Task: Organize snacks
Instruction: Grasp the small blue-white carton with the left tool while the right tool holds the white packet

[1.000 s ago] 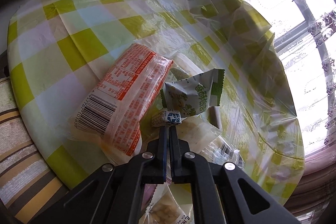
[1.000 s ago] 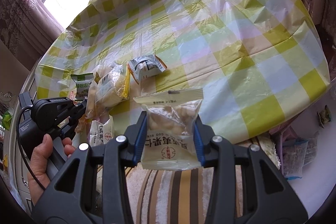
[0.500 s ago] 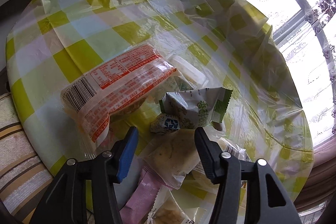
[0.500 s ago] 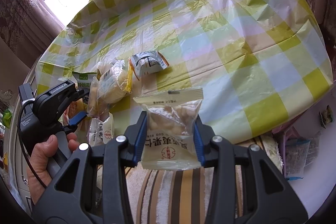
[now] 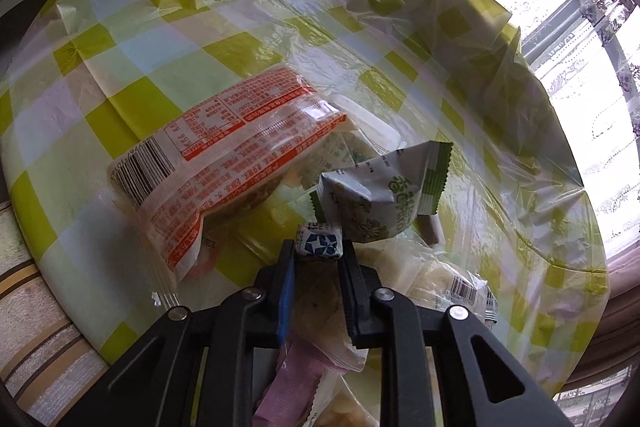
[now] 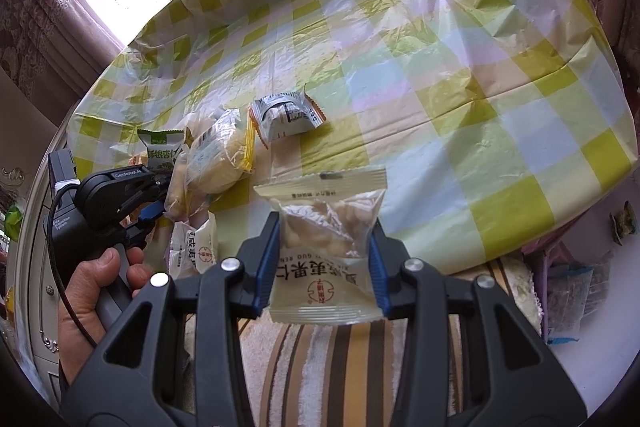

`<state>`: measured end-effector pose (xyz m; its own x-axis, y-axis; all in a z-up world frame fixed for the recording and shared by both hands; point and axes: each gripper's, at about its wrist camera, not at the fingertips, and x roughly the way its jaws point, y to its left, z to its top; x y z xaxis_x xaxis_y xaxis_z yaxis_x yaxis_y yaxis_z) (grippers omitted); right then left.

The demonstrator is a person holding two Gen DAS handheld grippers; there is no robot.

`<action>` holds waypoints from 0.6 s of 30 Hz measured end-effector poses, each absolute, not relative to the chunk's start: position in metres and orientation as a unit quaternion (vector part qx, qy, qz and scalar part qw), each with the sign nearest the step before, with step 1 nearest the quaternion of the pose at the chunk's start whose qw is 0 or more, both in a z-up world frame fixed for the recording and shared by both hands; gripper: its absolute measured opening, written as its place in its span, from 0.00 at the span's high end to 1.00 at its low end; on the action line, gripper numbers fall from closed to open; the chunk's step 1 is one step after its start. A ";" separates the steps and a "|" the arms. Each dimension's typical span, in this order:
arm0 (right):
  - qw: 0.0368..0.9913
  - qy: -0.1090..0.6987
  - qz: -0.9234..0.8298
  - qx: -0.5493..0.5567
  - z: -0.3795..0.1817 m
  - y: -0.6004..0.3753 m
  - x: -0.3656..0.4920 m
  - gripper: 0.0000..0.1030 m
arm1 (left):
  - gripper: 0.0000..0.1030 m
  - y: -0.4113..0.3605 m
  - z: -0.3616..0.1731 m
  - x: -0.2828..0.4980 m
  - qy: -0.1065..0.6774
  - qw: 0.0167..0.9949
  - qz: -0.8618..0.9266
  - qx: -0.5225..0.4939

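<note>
My left gripper (image 5: pixel 318 253) is clamped on the small blue-and-white candy (image 5: pixel 319 244), crosswise between the tips, at the near edge of the snack pile on the checked tablecloth (image 5: pixel 132 35). My right gripper (image 6: pixel 324 247) grips the clear nut packet (image 6: pixel 326 247) by its sides, above the table's near edge, so the pile lies forward and to its left.

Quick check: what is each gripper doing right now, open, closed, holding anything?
Left gripper: closed on a small blue-and-white candy.
Right gripper: closed on a clear nut packet, held above the table edge.
</note>
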<state>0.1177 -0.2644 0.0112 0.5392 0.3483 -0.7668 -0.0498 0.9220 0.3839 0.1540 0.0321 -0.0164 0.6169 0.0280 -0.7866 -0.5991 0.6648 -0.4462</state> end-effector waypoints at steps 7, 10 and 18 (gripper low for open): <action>0.864 0.463 0.114 0.159 0.015 -0.265 0.116 0.57 | 0.79 0.024 0.008 0.131 0.362 0.852 0.167 -0.339; 0.866 0.462 0.112 0.157 0.018 -0.267 0.115 0.57 | 0.79 0.021 0.017 0.122 0.352 0.861 0.151 -0.334; 0.874 0.457 0.081 0.146 0.026 -0.292 0.107 0.57 | 0.79 -0.016 0.032 0.117 0.362 0.873 0.053 -0.323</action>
<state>0.1074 -0.2922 0.0256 0.5693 0.2744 -0.7750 -0.0077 0.9444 0.3286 0.1171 -0.0159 0.0318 0.7327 -0.1408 -0.6658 -0.3271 0.7851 -0.5259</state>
